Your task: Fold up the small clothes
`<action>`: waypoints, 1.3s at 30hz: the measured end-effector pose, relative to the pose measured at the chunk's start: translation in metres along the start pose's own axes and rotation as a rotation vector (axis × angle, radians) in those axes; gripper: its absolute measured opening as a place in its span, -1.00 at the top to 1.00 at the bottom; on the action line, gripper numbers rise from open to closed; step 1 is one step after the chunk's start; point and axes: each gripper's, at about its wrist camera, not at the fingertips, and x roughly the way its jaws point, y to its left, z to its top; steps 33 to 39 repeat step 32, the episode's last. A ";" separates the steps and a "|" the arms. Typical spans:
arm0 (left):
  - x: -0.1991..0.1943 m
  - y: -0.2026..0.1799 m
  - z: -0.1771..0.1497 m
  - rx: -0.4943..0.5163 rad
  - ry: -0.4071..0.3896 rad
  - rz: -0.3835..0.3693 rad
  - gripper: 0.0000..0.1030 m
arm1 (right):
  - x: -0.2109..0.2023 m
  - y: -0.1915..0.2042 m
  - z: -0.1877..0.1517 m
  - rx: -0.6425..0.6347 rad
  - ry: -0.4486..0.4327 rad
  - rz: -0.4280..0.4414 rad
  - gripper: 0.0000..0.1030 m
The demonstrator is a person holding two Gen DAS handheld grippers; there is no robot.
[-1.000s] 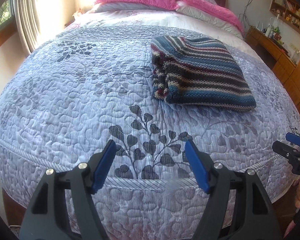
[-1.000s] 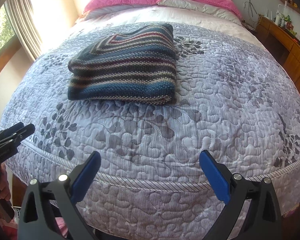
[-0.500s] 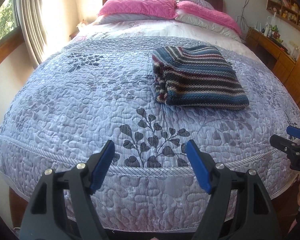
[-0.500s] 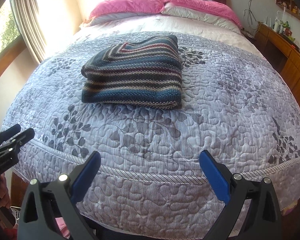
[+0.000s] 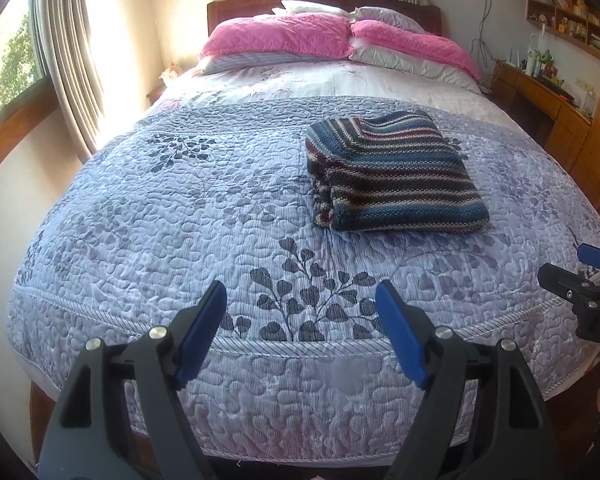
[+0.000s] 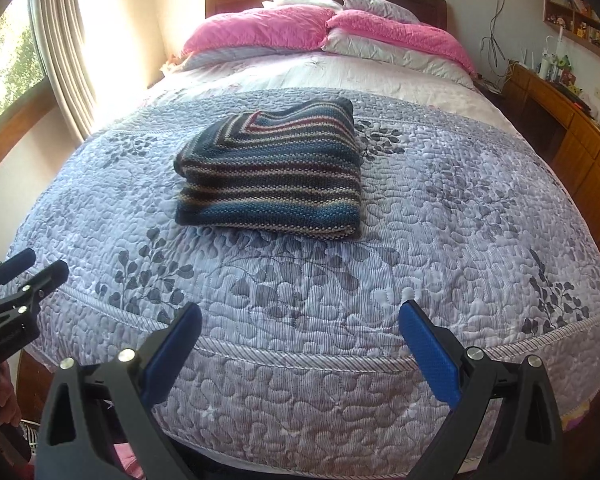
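You had the striped knit sweater (image 5: 392, 172) lying folded on the bed's quilted bedspread (image 5: 172, 216), well ahead of your left gripper (image 5: 300, 334) and right gripper (image 6: 300, 344), both wide open and empty, leaving seemingly nothing to fold.

A bed (image 5: 140, 240) covered in a lavender leaf-print quilt fills the frame, a folded striped knit garment (image 5: 392, 172) lying flat at centre right, with pink pillows (image 5: 284, 34) stacked against the headboard at top.

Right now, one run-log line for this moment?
left gripper open, empty | right gripper open, empty | striped knit folded on quilt | untouched
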 end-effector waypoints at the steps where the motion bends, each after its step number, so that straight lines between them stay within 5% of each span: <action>1: -0.001 0.000 0.000 0.000 -0.003 0.001 -0.48 | -0.001 0.001 0.000 0.000 -0.001 0.001 -0.92; 39: -0.015 0.001 -0.001 -0.015 -0.036 0.029 -0.59 | -0.006 0.000 -0.003 0.002 -0.002 0.000 -0.92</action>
